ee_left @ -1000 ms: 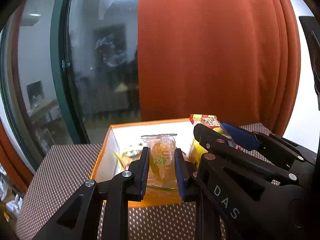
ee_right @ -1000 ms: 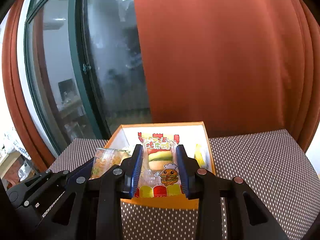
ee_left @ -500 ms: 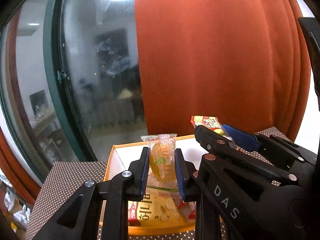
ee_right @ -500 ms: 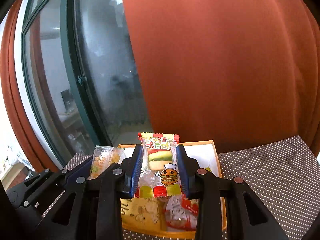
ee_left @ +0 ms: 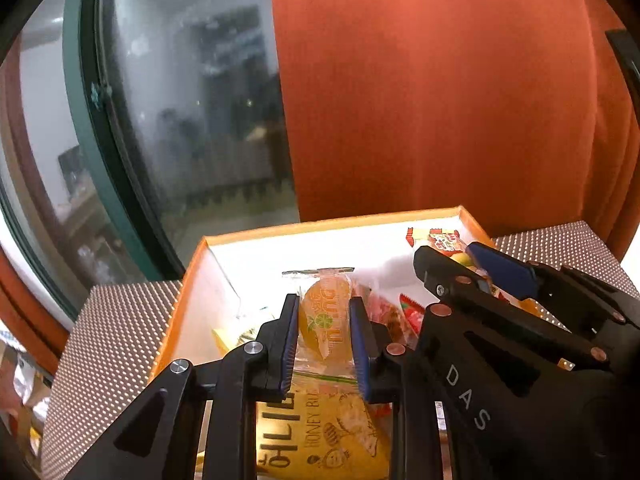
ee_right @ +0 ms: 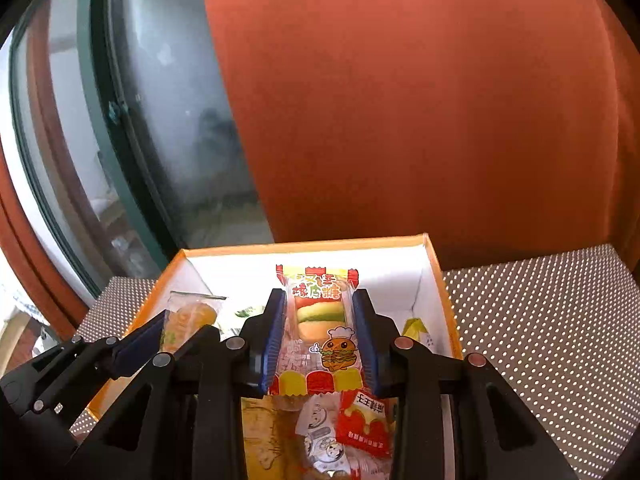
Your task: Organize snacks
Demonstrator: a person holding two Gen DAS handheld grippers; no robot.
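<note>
My left wrist camera looks forward and down along its fingers, close over the orange box [ee_left: 192, 280]. My right wrist camera does likewise. Both share the box, curtain [ee_right: 400, 100] and window [ee_left: 180, 100].

Orange curtain [ee_left: 440, 100], glass door [ee_left: 180, 120], dotted tablecloth [ee_right: 540, 320].

The snack wrappers are all crinkly glossy plastic: the orange jelly pack [ee_left: 325, 322] is see-through film, the burger candy pack [ee_right: 318, 334] is clear with shiny print. The box [ee_right: 434, 258] looks like matt cardboard, orange outside, plain white inside. Both hand-held grippers are matt black plastic with little metal rivets and ribbed blue pads [ee_left: 289, 344]. The worktop [ee_right: 540, 320] wears dotted woven-looking cloth, and the curtain [ee_right: 400, 100] is soft matt rust fabric.
</note>
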